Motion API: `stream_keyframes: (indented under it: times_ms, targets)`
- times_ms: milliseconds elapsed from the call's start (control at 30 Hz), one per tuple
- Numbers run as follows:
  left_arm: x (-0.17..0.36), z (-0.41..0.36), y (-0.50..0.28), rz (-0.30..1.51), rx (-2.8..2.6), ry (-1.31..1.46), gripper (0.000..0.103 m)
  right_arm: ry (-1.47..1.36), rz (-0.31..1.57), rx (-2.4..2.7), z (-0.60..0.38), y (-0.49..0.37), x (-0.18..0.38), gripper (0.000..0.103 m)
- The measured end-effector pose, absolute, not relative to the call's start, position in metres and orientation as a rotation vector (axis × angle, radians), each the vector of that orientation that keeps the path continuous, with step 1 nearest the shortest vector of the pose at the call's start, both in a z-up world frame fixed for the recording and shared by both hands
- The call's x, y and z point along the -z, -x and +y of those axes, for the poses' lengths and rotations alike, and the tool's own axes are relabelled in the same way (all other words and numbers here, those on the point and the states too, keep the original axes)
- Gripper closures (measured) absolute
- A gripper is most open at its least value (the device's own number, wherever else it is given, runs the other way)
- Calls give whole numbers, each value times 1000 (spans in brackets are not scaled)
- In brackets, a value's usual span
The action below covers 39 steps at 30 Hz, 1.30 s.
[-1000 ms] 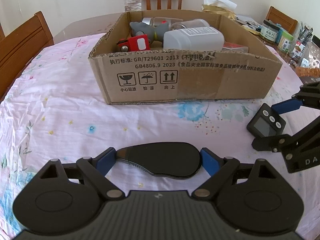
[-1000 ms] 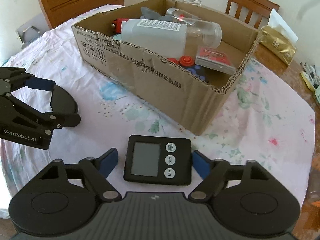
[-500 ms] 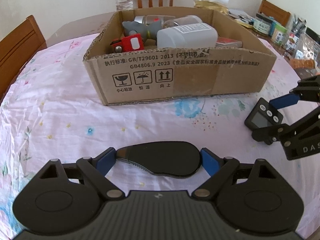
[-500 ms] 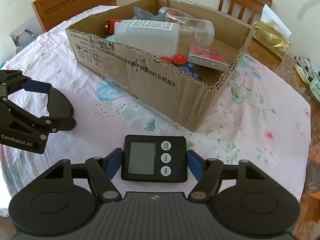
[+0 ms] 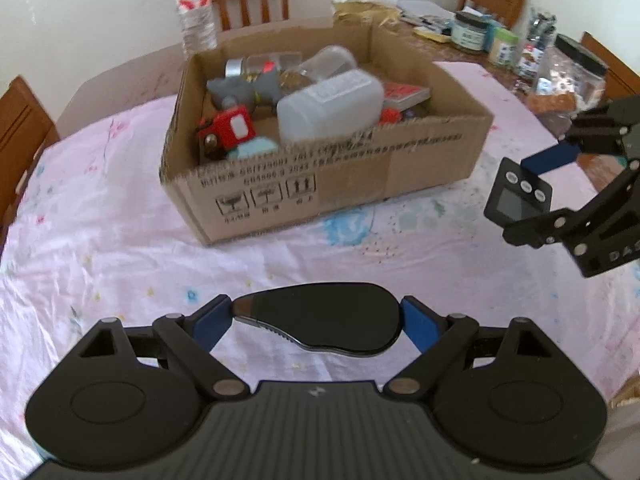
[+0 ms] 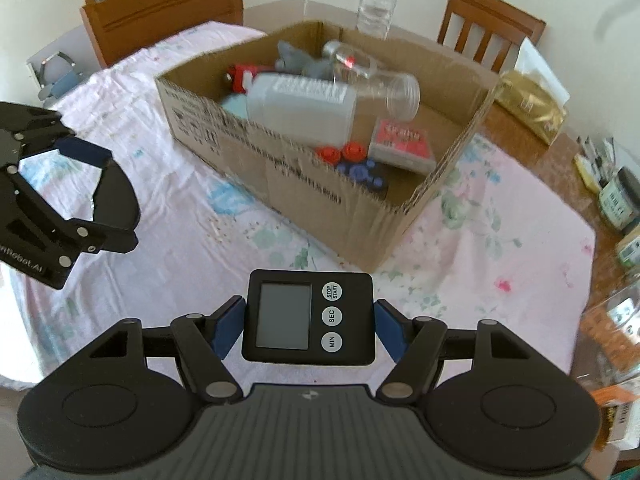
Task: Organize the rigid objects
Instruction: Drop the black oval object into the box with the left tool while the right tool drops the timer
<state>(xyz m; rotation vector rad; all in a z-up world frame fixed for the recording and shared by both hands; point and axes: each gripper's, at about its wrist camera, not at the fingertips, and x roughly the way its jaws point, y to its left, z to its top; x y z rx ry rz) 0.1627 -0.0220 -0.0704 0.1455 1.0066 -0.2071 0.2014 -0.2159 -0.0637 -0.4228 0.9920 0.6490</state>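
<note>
My left gripper (image 5: 318, 322) is shut on a flat black oval object (image 5: 324, 320) and holds it above the tablecloth, in front of the cardboard box (image 5: 360, 176). My right gripper (image 6: 308, 318) is shut on a black digital timer (image 6: 308, 318) with three round buttons, held in the air short of the box's near corner (image 6: 372, 240). The timer also shows in the left wrist view (image 5: 518, 200), at the right. The box holds a white plastic bottle (image 6: 300, 108), a clear jar (image 6: 384, 84), a red toy (image 5: 228, 132), a grey toy (image 5: 240, 88) and a red card pack (image 6: 402, 142).
A water bottle (image 5: 196, 8) stands behind the box. Jars and packets (image 5: 500, 40) crowd the far right of the table. A gold bag (image 6: 532, 108) lies right of the box. Wooden chairs (image 6: 160, 8) surround the table with its pink floral cloth (image 5: 100, 220).
Both grippers have risen with their objects, so the box interior shows more from above. The right gripper's jaws closed in on the timer and lifted it.
</note>
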Motion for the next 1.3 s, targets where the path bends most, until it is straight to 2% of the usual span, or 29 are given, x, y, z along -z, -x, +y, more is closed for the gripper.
stream_keyframes:
  times_ms: [200,400,700,967,1033,1100,1233,1300]
  targets:
    - [44,-18,-166,979,255,-166,13,396,927,-689,-217,-203,18,29]
    - [26,-10,-167,935,245,-166,13,387,840,-666,-207,-245,-3,29]
    - [12,-1,-173,900,185,-153,13,410,861,-635,-188,-333,24,29]
    - [4,3,-182,883,149,-139,13,512,890,-612,-172,-371,58,29]
    - [4,3,-184,880,150,-137,13,512,866,-579,-173,-378,63,26]
    - [3,1,-187,875,152,-140,13,508,848,-551,-175,-381,64,16]
    - [2,-1,-194,872,168,-143,13,461,838,-532,-184,-379,56,11]
    - [0,-3,-198,872,177,-150,13,430,838,-529,-189,-376,51,3]
